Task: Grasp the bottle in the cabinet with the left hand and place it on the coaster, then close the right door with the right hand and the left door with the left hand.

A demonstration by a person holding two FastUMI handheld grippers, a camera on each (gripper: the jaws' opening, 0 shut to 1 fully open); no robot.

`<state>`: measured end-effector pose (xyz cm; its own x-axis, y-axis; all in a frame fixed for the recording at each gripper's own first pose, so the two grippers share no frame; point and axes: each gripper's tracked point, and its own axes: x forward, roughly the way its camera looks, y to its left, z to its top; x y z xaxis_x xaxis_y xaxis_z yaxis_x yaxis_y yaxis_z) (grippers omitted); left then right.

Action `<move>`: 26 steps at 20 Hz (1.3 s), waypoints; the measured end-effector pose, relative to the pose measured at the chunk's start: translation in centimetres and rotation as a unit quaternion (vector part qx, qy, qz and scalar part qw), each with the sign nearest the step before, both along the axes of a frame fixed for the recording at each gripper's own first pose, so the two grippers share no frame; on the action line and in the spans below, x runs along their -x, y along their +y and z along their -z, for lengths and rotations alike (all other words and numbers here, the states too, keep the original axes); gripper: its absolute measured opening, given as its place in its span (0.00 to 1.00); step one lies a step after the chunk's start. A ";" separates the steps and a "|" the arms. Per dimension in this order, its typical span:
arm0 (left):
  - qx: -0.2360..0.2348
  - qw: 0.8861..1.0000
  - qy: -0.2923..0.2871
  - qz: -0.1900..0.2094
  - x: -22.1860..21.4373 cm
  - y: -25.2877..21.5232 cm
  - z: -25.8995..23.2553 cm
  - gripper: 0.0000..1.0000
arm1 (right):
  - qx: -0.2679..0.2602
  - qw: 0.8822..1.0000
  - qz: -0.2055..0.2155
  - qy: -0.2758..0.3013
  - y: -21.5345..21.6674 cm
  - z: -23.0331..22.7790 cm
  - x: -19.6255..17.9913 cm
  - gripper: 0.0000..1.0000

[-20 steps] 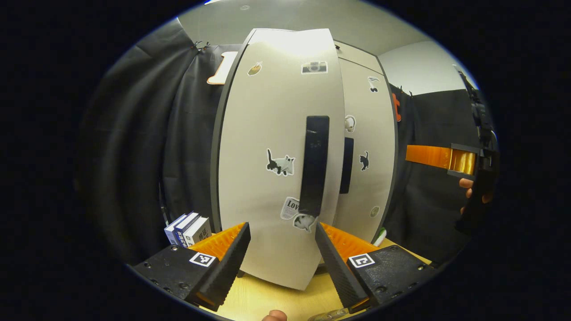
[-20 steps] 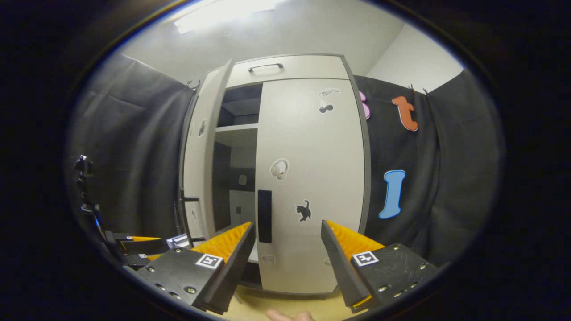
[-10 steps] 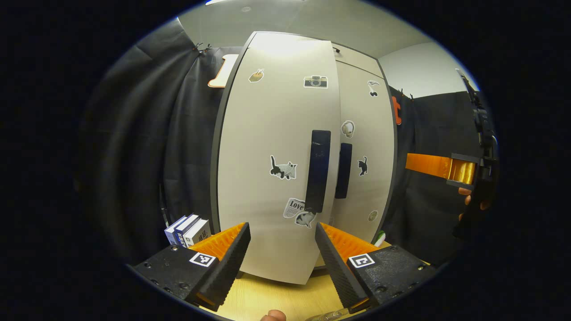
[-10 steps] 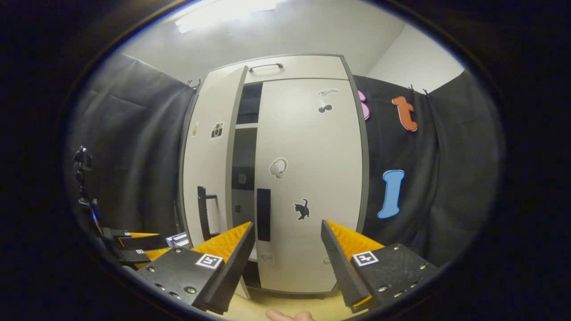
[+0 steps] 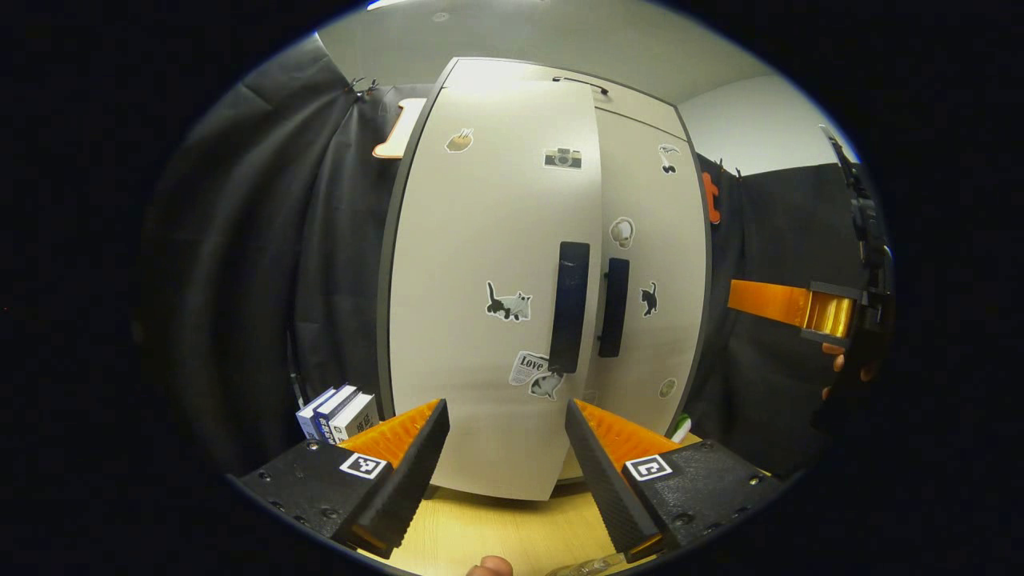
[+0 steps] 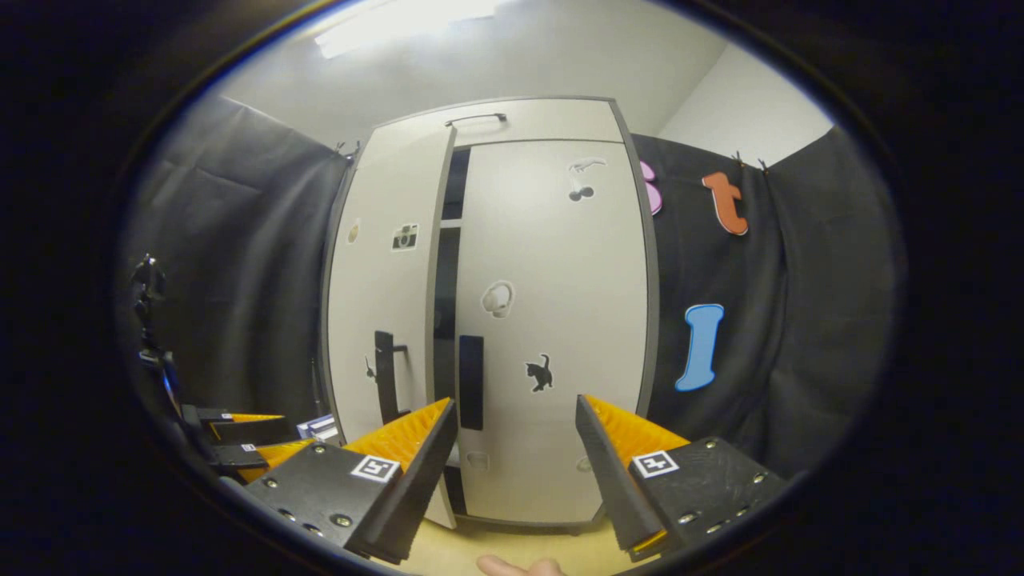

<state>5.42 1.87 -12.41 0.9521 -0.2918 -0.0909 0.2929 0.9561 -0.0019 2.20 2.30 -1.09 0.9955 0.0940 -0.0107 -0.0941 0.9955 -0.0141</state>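
Hanging a sliver ajar, the left door (image 6: pixel 380 320) is the thing in hand now: from the right gripper view a thin dark gap separates its free edge from the right door (image 6: pixel 552 320), which sits flush in the cabinet (image 6: pixel 528 120). I judge the panel to be a light, stiff board swinging freely on hinges along its far side, so it should want only a gentle push, and a hard shove might bounce it back. The best place to press looks to be the free edge near the dark vertical handle (image 5: pixel 570 308), where leverage is greatest; the smooth stickered face could let a finger slide. The left claw (image 5: pixel 506 456) is spread wide with nothing between its fingers, low before the door and, as far as I can tell, not touching it. The right claw (image 6: pixel 516 464) is likewise spread and empty, held back facing the right door. A rounded clear shape at the very bottom of the left gripper view may be the bottle, too cut off to say. Below lies a pale wooden counter (image 5: pixel 488 536), with a few books (image 5: pixel 340 412) standing left of the cabinet. Black cloth walls the booth beneath a white ceiling.
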 end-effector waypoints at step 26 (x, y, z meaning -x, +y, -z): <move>0.010 0.998 -0.052 -0.036 0.7 -1.0 -7.1 0.93 | 0.004 1.000 0.008 -0.016 -1.6 -0.7 1.0 0.90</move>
